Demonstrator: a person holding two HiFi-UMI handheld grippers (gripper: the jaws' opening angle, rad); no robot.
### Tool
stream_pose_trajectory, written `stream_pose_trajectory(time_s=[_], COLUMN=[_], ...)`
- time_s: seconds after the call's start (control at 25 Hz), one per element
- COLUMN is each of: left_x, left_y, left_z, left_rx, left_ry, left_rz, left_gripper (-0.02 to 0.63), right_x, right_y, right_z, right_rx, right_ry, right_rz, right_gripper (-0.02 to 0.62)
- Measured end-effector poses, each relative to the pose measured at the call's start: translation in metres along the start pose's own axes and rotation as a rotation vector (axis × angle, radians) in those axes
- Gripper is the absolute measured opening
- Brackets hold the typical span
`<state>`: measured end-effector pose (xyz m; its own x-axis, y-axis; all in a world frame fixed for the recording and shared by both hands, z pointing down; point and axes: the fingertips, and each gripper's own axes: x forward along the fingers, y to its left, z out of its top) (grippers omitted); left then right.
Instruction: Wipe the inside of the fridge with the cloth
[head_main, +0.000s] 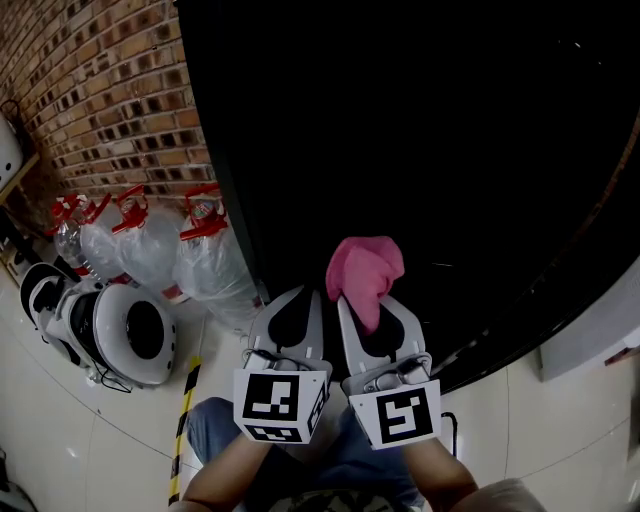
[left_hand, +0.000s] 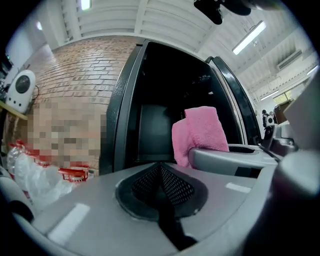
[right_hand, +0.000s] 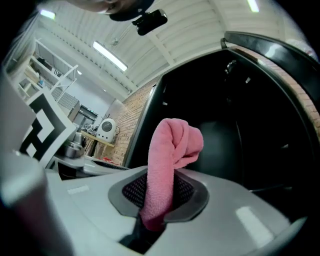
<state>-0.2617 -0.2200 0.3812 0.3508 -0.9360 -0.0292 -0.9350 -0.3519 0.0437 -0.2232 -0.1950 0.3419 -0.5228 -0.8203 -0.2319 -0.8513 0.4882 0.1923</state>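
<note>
Two hand-held grippers sat side by side before an open black fridge, the right one carrying a pink cloth.

In the head view, the right gripper (head_main: 374, 318) had its jaws clamped on a pink terry cloth (head_main: 365, 272), which stood up from the pads in a folded lump just below centre, in front of the dark fridge interior (head_main: 430, 130) filling twelve to three o'clock. The left gripper (head_main: 297, 322), touching it on the nine o'clock side, had its jaws pressed together with nothing between them. At nine o'clock stood clear plastic water bottles with red handles (head_main: 150, 250), a red brick wall (head_main: 100, 90) at ten o'clock behind them, and a round white appliance (head_main: 125, 335) at eight o'clock.
</note>
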Motion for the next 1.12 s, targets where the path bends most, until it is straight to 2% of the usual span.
stream_pose_trajectory(time_s=[0.36,0.6,0.72,0.88,1.12], left_x=[-0.016,-0.021,-0.020,-0.017,-0.012], left_y=[0.016,0.024,0.025,0.016,0.007], left_z=[-0.023,-0.028,-0.033,-0.030,-0.027], left_rx=[0.018,0.023,0.026,0.036,0.025], left_ry=[0.006,0.019,0.031,0.028,0.033], left_rz=[0.029,0.048,0.051,0.031,0.003], left_gripper=[0.015,0.015,0.014,0.015,0.015], right_x=[0.002,0.010,0.025,0.056,0.090], right_y=[0.033,0.043,0.037,0.020,-0.006], right_z=[-0.052,-0.094,-0.125,-0.149,-0.151], right_rx=[0.001,-0.003,0.006,0.024,0.013], right_ry=[-0.002,0.093,0.170,0.191,0.206], right_rz=[0.027,0.063,0.061,0.043,0.023], right_gripper=[0.061,0.061,0.061,0.061,0.061])
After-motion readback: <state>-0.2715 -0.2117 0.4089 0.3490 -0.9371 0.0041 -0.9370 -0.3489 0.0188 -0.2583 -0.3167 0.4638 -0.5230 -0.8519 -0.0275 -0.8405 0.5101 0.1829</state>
